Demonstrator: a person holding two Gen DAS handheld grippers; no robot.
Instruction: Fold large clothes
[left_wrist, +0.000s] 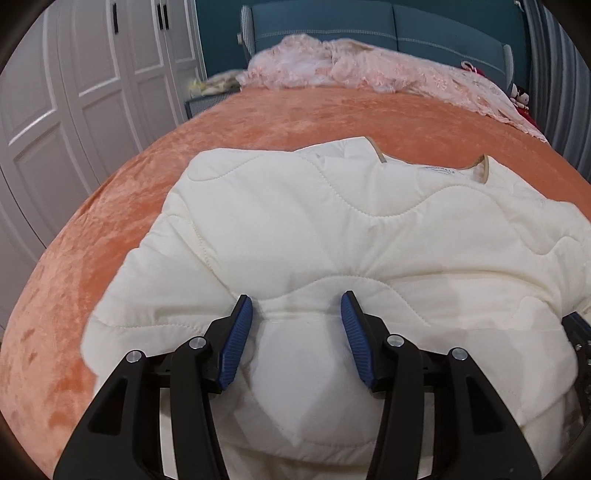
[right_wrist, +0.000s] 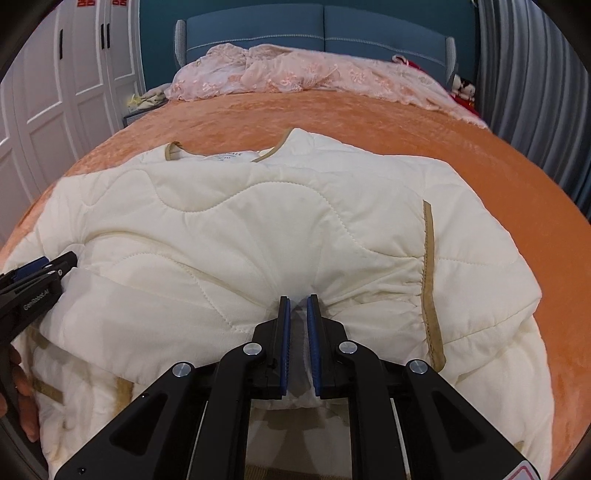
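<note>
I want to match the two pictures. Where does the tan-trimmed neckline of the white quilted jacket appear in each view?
Left wrist view: the neckline lies at upper right of centre, at the far edge of the jacket.
Right wrist view: the neckline lies at upper left of centre, also at the far edge.
Shared landmark: the blue headboard behind the pink lace fabric.

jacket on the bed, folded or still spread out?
Partly folded. The cream quilted jacket lies on the orange bedspread with its near part doubled over: layered edges and tan trim show. The collar end lies flat.
</note>
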